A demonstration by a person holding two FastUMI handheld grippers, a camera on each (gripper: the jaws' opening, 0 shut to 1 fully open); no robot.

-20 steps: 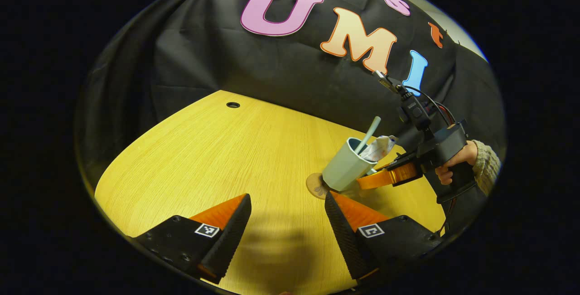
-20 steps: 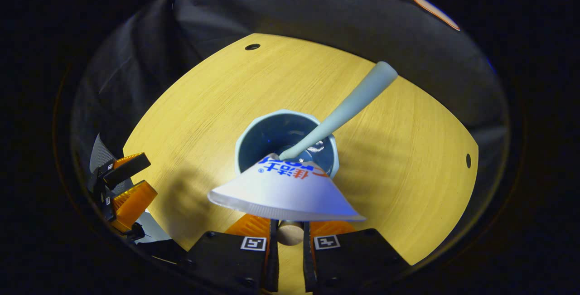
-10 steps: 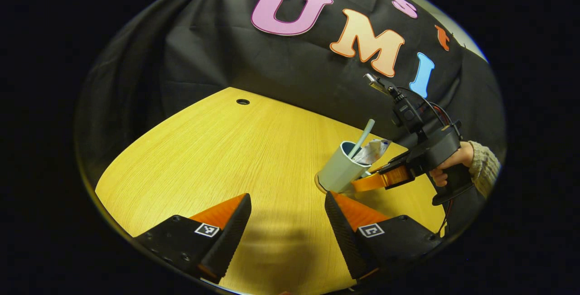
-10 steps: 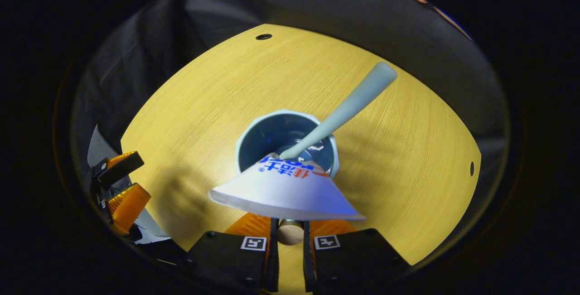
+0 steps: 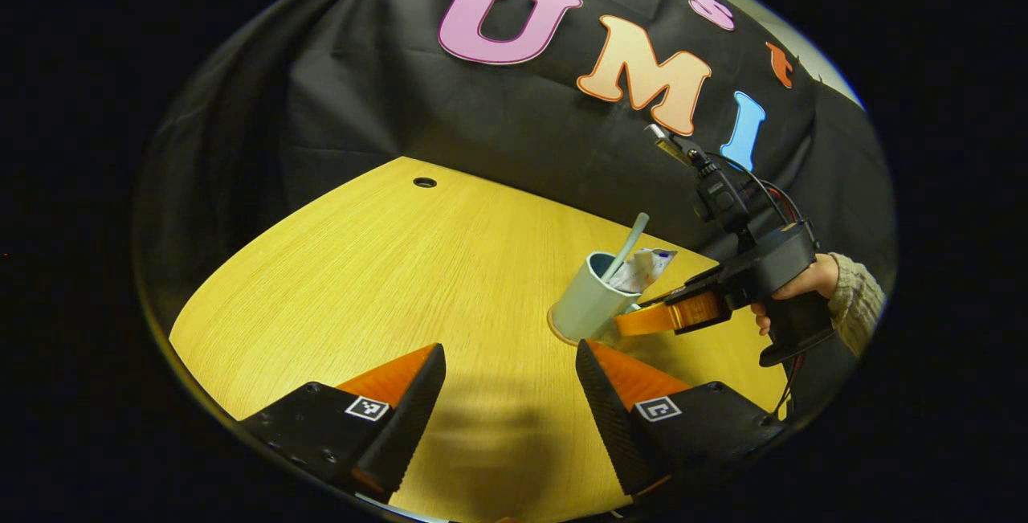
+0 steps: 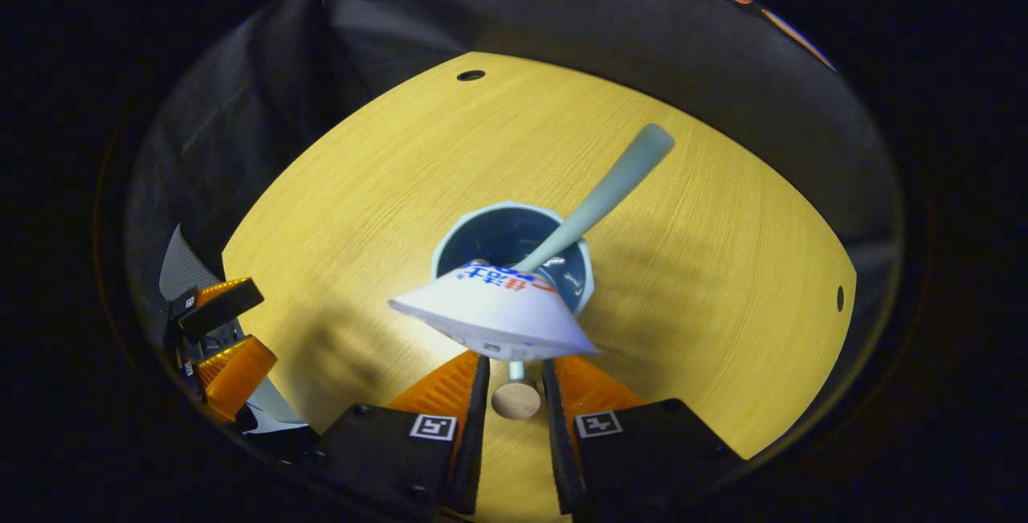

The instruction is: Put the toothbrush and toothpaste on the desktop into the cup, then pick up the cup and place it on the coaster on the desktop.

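The pale blue-grey cup (image 5: 585,308) stands on the round brown coaster (image 5: 554,332), of which a thin rim shows at its foot. A pale green toothbrush (image 5: 627,245) and a white toothpaste tube (image 5: 645,268) stick out of it. From above, the cup (image 6: 514,243) holds the toothbrush (image 6: 612,184) and the tube's flat end (image 6: 491,316). My right gripper (image 6: 516,369) is just behind the cup, its jaws slightly parted around a small tan knob (image 6: 516,400) with thin gaps either side. A hand holds the right gripper (image 5: 625,322). My left gripper (image 5: 510,370) hangs open over the table.
The yellow wooden table (image 5: 361,282) has a cable hole (image 5: 424,182) at its far side and another hole (image 6: 840,298) near one edge. Black cloth walls close in behind. My left gripper (image 6: 227,332) sits open off to the side of the cup.
The cup has come down onto the coaster, which was mostly uncovered a second ago. The right fingers have spread slightly and drawn back; the cup looks smaller from above. The left gripper hardly moved.
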